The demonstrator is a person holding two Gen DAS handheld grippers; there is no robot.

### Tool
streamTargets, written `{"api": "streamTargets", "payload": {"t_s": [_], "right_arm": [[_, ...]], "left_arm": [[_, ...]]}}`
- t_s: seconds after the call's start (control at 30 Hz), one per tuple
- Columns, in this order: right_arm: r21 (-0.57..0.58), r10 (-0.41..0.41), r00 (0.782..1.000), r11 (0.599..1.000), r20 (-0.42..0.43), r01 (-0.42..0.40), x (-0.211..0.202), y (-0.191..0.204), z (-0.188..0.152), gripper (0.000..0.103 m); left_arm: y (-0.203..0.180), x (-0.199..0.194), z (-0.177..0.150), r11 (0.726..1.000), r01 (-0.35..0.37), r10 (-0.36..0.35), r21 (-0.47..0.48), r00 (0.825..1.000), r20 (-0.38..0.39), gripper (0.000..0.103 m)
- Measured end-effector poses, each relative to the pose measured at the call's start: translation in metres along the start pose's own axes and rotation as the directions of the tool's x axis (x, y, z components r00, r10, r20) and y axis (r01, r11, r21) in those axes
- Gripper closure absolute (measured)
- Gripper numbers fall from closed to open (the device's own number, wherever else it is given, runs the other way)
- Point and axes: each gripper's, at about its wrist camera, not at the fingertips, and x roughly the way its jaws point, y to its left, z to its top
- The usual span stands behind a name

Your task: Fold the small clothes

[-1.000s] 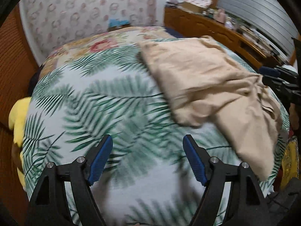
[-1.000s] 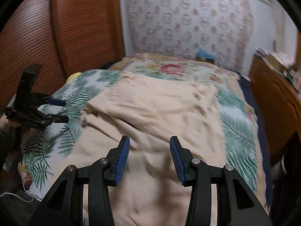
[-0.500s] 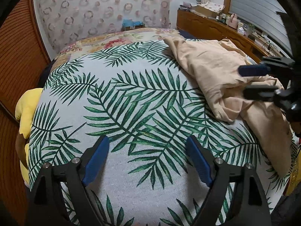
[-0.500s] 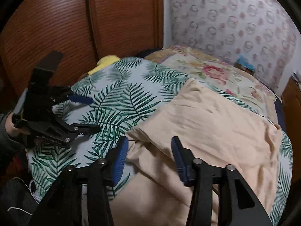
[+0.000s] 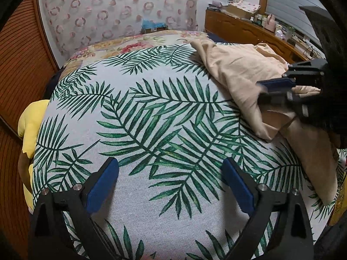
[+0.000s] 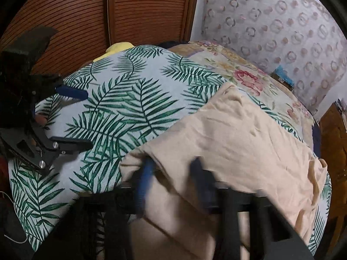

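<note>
A beige garment [image 5: 245, 73] lies crumpled on the right side of a palm-leaf bedspread [image 5: 151, 112]; it fills the lower right of the right wrist view [image 6: 234, 134]. My left gripper [image 5: 170, 181] is open and empty, low over bare bedspread, well left of the garment. It also shows in the right wrist view [image 6: 81, 119]. My right gripper [image 6: 173, 173] is blurred, open, with its fingers at the garment's near left edge. It shows in the left wrist view [image 5: 263, 91] over the garment's fold.
A yellow cushion [image 5: 32, 125] sits at the bed's left edge beside wooden slatted doors [image 6: 130, 10]. A wooden dresser [image 5: 249, 32] with clutter runs along the right wall. A floral sheet [image 5: 134, 43] covers the far end of the bed.
My left gripper has swung left, off the garment, over bare bedspread. My right gripper has moved left and down to the garment's near left edge.
</note>
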Motion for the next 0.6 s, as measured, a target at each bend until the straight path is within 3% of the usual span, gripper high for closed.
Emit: {"api": "streamTargets", "payload": {"t_s": [0.1, 0.3, 0.47, 0.6], "right_arm": [[0.045, 0.019, 0.998, 0.999, 0.06, -0.021, -0.018, -0.014, 0.002, 0.1], [0.177, -0.041, 0.988, 0.984, 0.15, 0.014, -0.056, -0.07, 0.009, 0.101], [0.301, -0.139, 0.978, 0.95, 0.157, 0.087, -0.081, -0.139, 0.008, 0.101], [0.419, -0.262, 0.956, 0.888, 0.129, 0.186, -0.093, -0.193, -0.002, 0.101]], "left_arm": [[0.0, 0.001, 0.001, 1.0, -0.002, 0.002, -0.002, 1.0, -0.001, 0.006], [-0.001, 0.001, 0.001, 1.0, -0.005, 0.005, -0.007, 1.0, -0.004, 0.006], [-0.01, -0.014, 0.005, 0.999, 0.041, -0.039, -0.028, 0.997, 0.065, 0.006], [-0.03, -0.027, 0.012, 0.998, 0.06, -0.06, 0.005, 0.992, 0.113, 0.006]]}}
